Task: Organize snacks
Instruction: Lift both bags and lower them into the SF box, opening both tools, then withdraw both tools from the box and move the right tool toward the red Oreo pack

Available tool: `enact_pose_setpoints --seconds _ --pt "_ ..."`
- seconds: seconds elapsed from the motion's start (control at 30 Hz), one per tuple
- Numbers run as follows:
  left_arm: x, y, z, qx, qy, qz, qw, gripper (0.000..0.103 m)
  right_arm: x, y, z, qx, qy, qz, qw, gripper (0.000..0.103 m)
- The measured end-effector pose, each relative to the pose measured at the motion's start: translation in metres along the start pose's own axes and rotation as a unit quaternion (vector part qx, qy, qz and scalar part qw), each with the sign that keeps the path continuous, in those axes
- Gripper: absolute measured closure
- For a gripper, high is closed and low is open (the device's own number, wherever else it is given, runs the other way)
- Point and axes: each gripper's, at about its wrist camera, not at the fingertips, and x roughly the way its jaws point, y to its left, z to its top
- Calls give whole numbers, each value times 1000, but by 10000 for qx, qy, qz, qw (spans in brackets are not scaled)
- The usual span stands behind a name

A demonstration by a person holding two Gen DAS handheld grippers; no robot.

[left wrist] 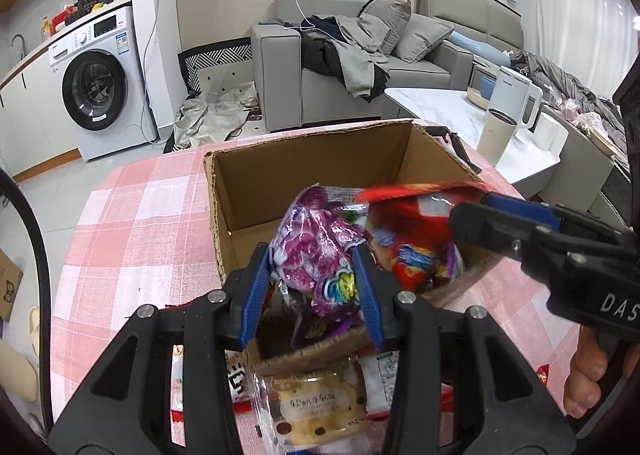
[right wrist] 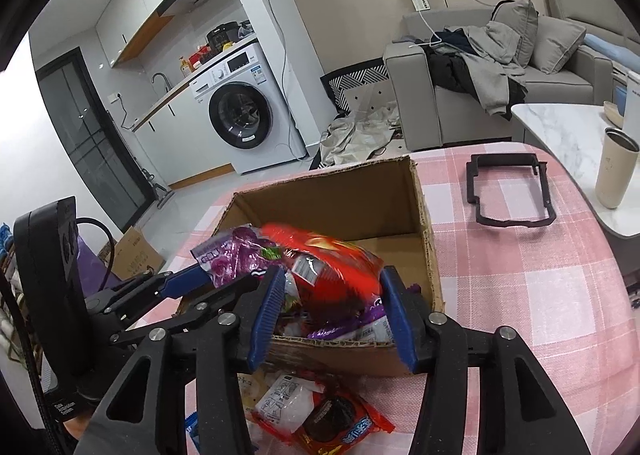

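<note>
Purple bag sat clamped in the left gripper over the box; the right gripper gripped the red bag beside it.

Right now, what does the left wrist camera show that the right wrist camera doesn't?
Only the left shows the white kettle and the cookie pack near the claw. Only the right shows the whole black frame on the tablecloth and the dark door. Both show the cardboard box, purple bag, red bag and washing machine.
</note>
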Motion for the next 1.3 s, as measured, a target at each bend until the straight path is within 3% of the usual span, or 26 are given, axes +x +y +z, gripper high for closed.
enact_pose_setpoints --seconds 0.07,0.1,0.13,0.17,0.23,0.33,0.77,1.3 --pt "-8 1 -2 -8 -50 -8 10000 38 -7 1 -1 -72 -45 -65 9999 45" --pt "-13 2 -3 -31 -101 11 9999 31 -12 1 -2 -101 -79 -82 9999 40" --pt "-19 2 -5 -43 -154 17 9999 21 -16 1 -2 -107 -109 -85 9998 28" --pt "-27 2 -7 -50 -231 14 9997 19 -21 0 -3 -94 -151 -79 9998 17" --pt "-39 3 -10 -55 -314 -25 9995 16 -31 -1 -7 -65 -226 -22 9997 6" --pt "-56 5 -19 -129 -392 -52 9991 0 -42 -2 -14 -117 -198 -62 9997 1" --pt "-105 16 -73 -204 -503 76 9985 1 -67 -13 -54 -45 -129 -314 9994 0" --pt "-103 12 -126 -210 -275 141 9993 1 -65 -17 -104 -263 359 -527 9976 0"
